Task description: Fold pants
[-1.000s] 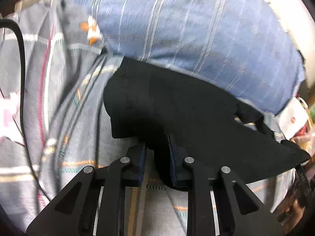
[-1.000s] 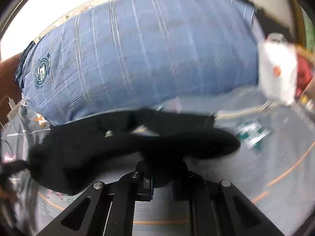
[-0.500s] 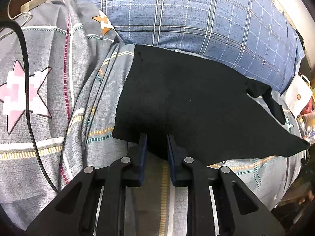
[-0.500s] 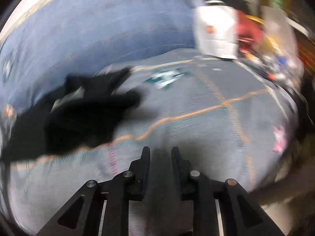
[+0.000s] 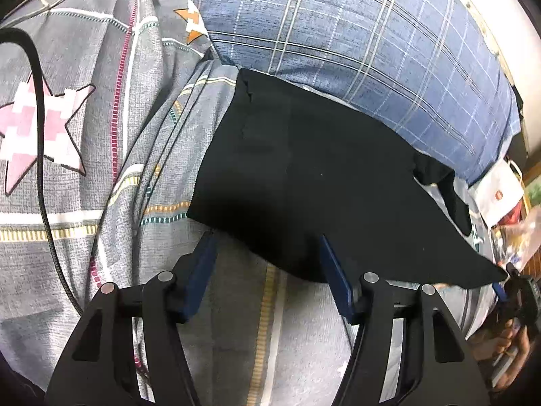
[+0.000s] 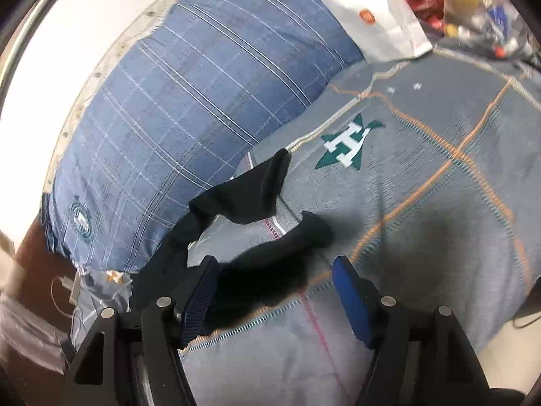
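Both the left gripper [image 5: 267, 270] and right gripper [image 6: 275, 297] have just spread their fingers, releasing the black pants [image 5: 314, 182] flat against the blue pillow [image 5: 355, 44], ready for folding.

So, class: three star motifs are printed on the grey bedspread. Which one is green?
The green-and-white star on the bedspread, right wrist view, beyond the black pants; the others are pink and orange.
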Action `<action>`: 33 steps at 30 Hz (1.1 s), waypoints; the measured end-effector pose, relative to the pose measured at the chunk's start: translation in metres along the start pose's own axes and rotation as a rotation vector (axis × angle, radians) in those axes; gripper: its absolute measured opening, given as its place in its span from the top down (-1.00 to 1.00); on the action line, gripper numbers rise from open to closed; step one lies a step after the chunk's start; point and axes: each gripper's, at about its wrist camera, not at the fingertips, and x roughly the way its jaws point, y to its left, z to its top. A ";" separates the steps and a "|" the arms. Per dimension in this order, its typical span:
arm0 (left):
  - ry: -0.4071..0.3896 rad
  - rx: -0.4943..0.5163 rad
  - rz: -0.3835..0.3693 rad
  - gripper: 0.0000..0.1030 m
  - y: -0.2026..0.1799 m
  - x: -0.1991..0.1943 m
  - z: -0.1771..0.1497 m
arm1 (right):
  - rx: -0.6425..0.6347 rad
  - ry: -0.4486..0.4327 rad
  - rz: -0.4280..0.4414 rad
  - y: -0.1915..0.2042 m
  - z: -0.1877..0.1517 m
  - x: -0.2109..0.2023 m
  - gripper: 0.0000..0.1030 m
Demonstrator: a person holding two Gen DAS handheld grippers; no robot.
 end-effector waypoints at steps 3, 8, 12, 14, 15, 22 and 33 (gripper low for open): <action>-0.001 -0.034 -0.005 -0.23 -0.001 0.006 0.004 | 0.021 0.015 0.026 0.001 0.007 0.021 -0.25; -0.023 -0.120 -0.038 -0.22 0.000 0.021 0.016 | -0.117 -0.068 0.001 0.024 0.015 0.023 0.86; -0.064 -0.069 -0.046 0.74 -0.013 0.022 0.022 | -0.175 -0.164 -0.020 0.031 0.019 -0.007 0.91; -0.099 -0.055 -0.090 0.75 -0.014 0.010 0.024 | -0.190 -0.178 -0.030 0.027 0.018 -0.019 0.91; -0.113 -0.043 -0.094 0.76 -0.015 0.002 0.024 | -0.187 -0.172 -0.039 0.021 0.017 -0.024 0.91; -0.085 0.008 -0.032 0.82 0.006 -0.010 0.010 | -0.085 0.056 -0.201 -0.042 -0.013 0.008 0.91; -0.023 0.123 -0.031 0.13 -0.017 -0.006 0.026 | -0.211 -0.127 -0.285 0.003 0.014 -0.032 0.09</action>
